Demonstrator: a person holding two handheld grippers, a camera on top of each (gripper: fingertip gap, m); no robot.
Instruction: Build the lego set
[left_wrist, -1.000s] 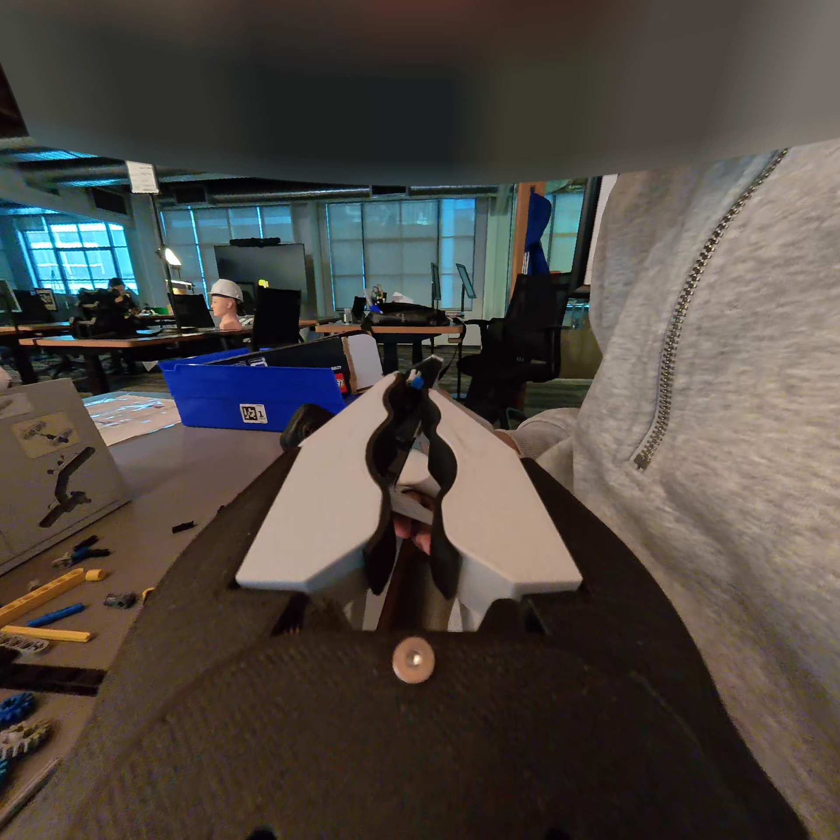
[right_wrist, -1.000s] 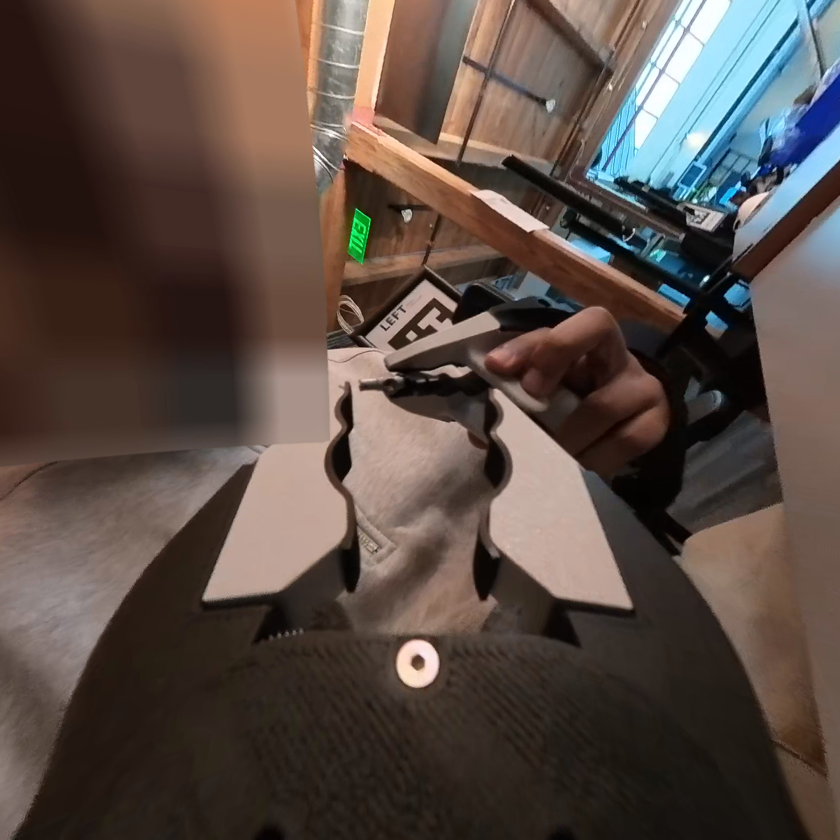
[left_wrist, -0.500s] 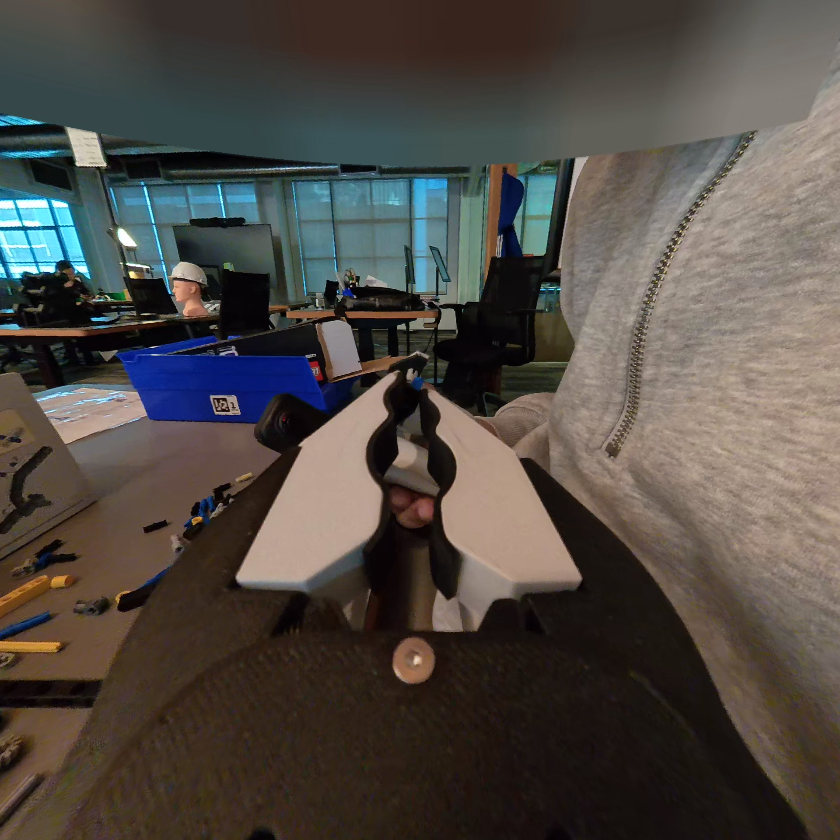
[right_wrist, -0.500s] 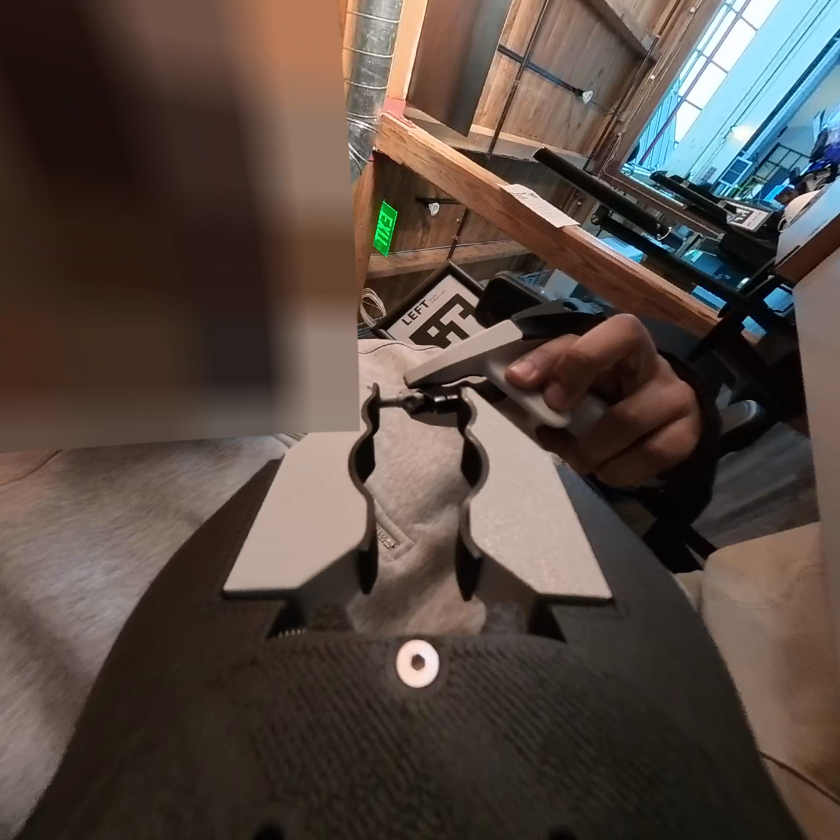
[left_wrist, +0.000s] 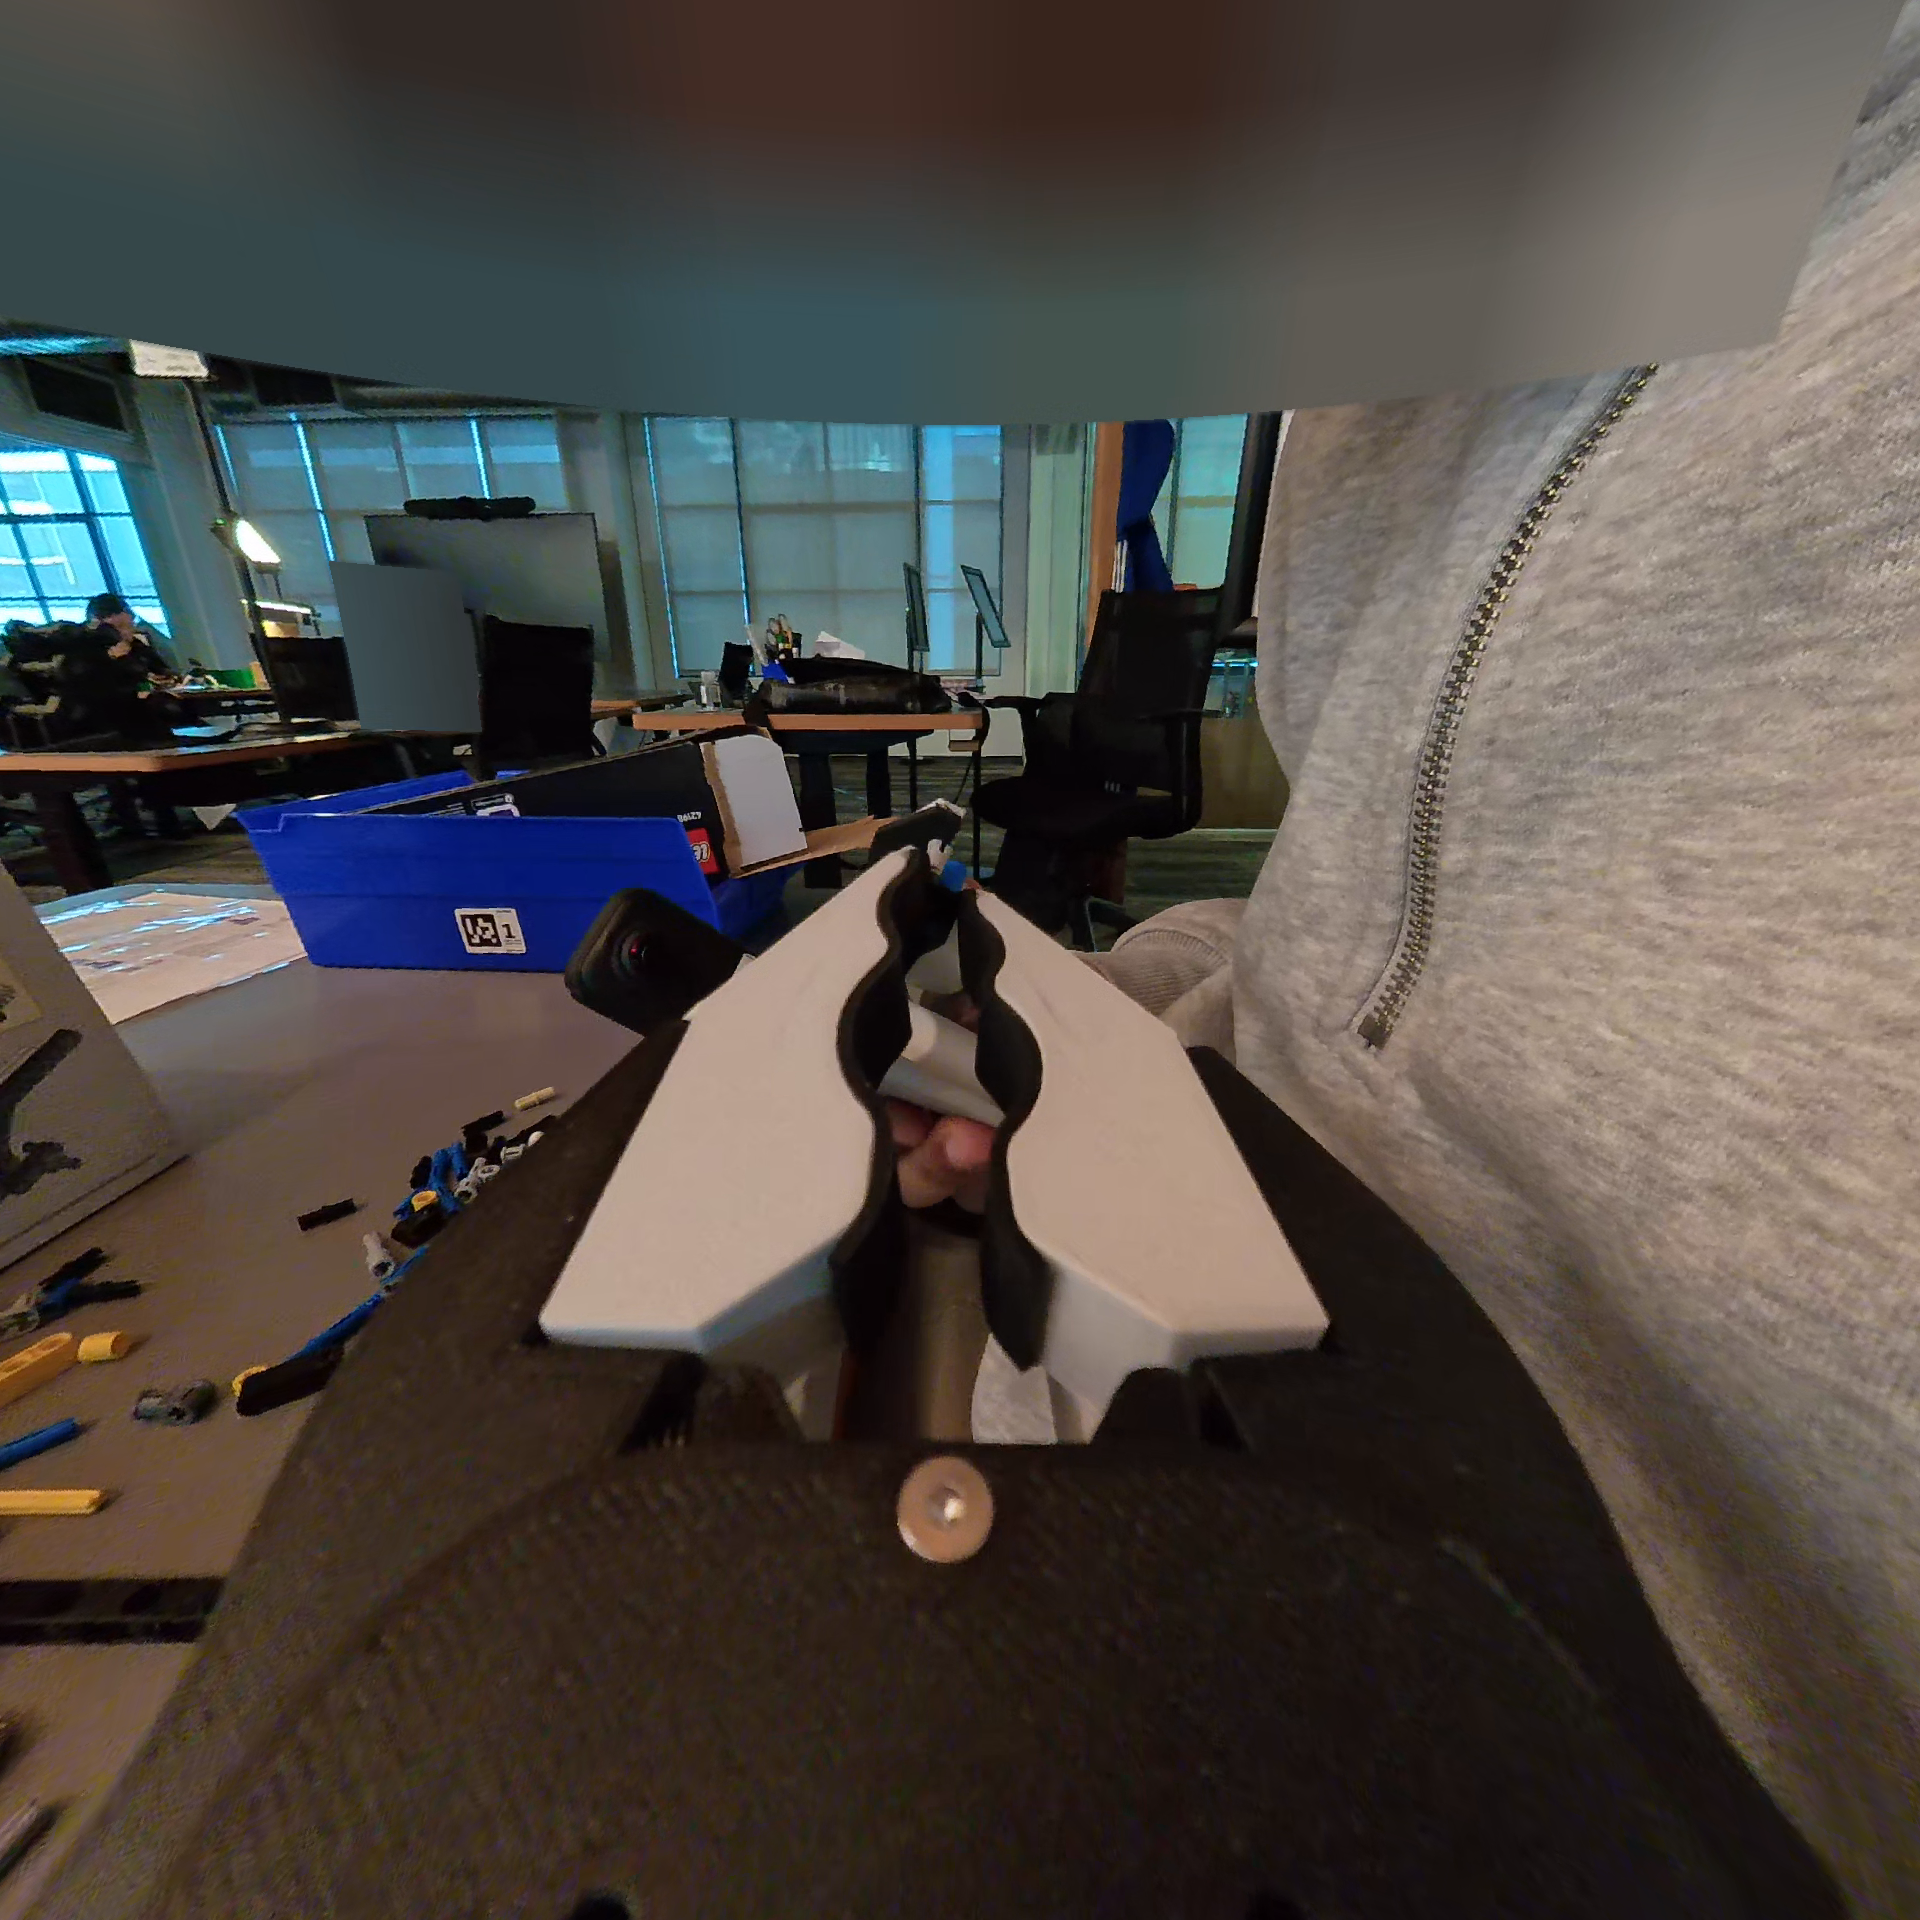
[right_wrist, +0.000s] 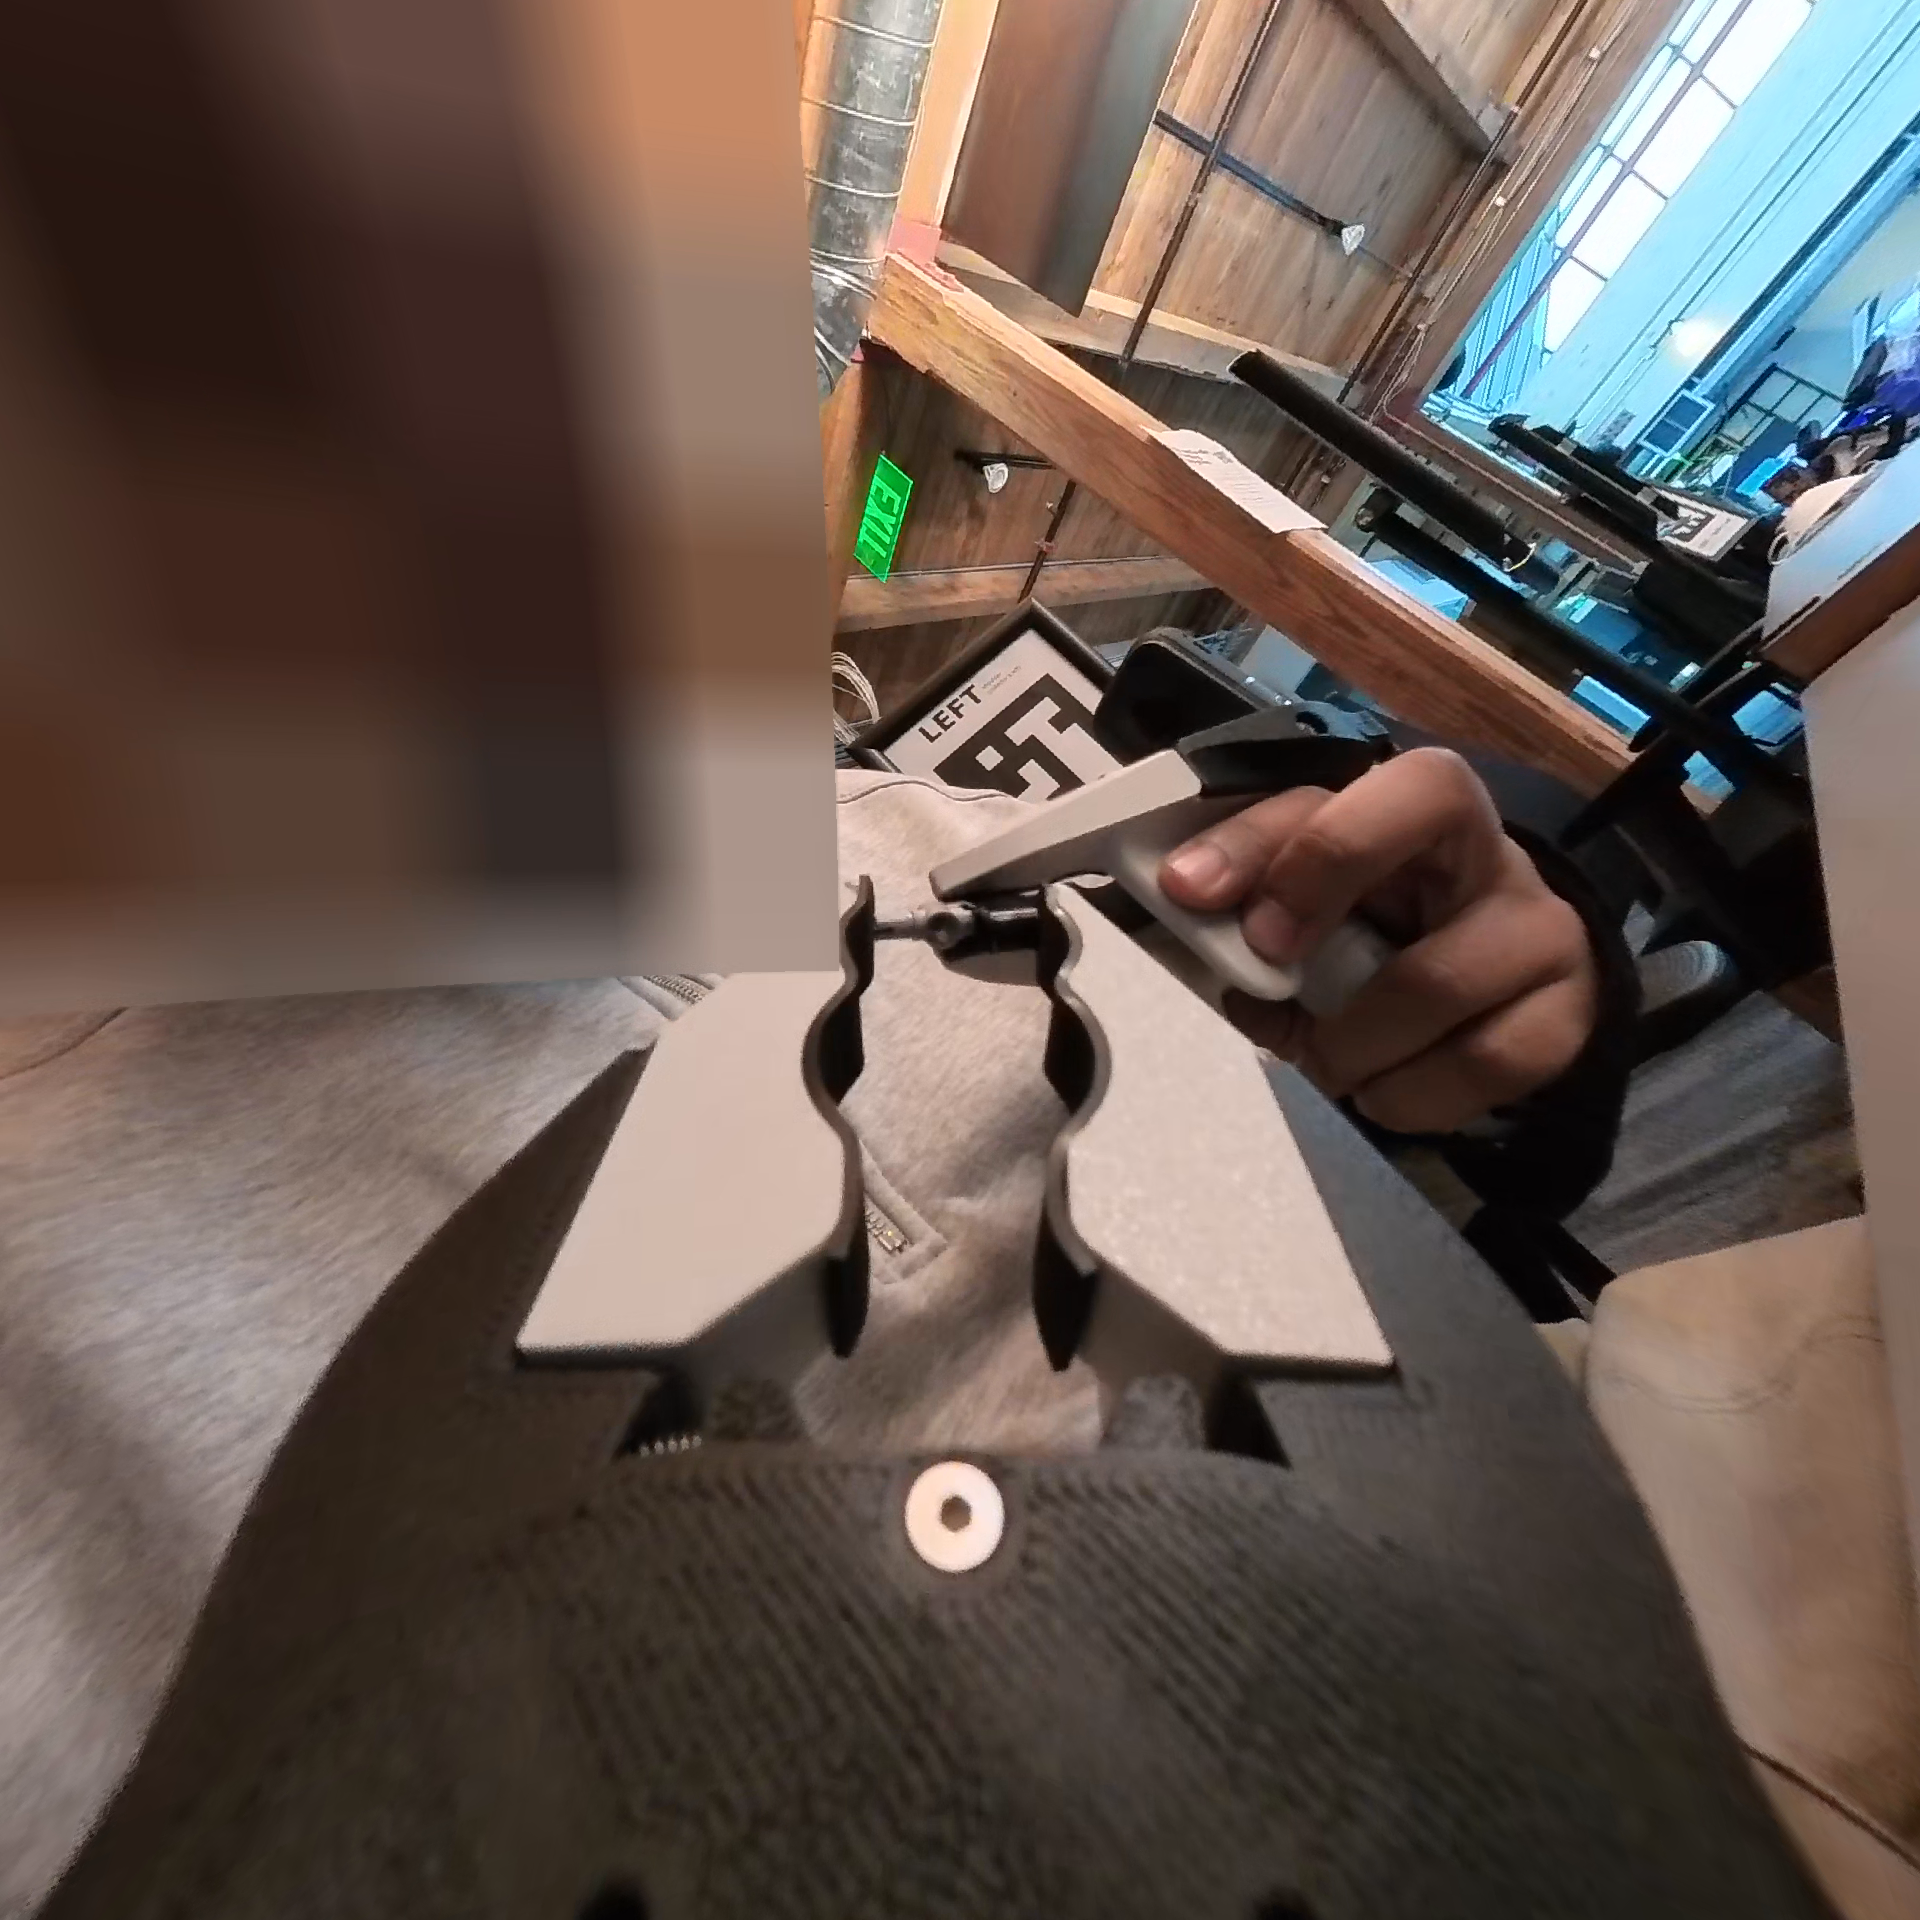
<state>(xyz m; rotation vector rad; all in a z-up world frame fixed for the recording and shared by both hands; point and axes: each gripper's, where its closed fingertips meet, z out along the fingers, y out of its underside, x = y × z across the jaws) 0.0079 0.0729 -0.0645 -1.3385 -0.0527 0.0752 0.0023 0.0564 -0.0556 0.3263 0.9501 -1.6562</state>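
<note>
**Small pin assembly held between both grippers**

A thin dark-and-grey lego pin piece (right_wrist: 961, 923) is gripped at the left gripper (left_wrist: 932, 883) tips; right gripper (right_wrist: 956, 925) fingers are spread around it. Loose lego parts (left_wrist: 457, 1174) are scattered on the grey table (left_wrist: 312, 1081), below a blue bin (left_wrist: 478, 883). Office desks are seen behind the bin.

Cool daylight comes through the windows (left_wrist: 821, 540) beyond my left fingers (left_wrist: 727, 1143); the room is dim, and my right view blows out at its window (right_wrist: 1621, 197). Both wide-angle views bend at the edges. Smeared patches sit above my fingers.
</note>
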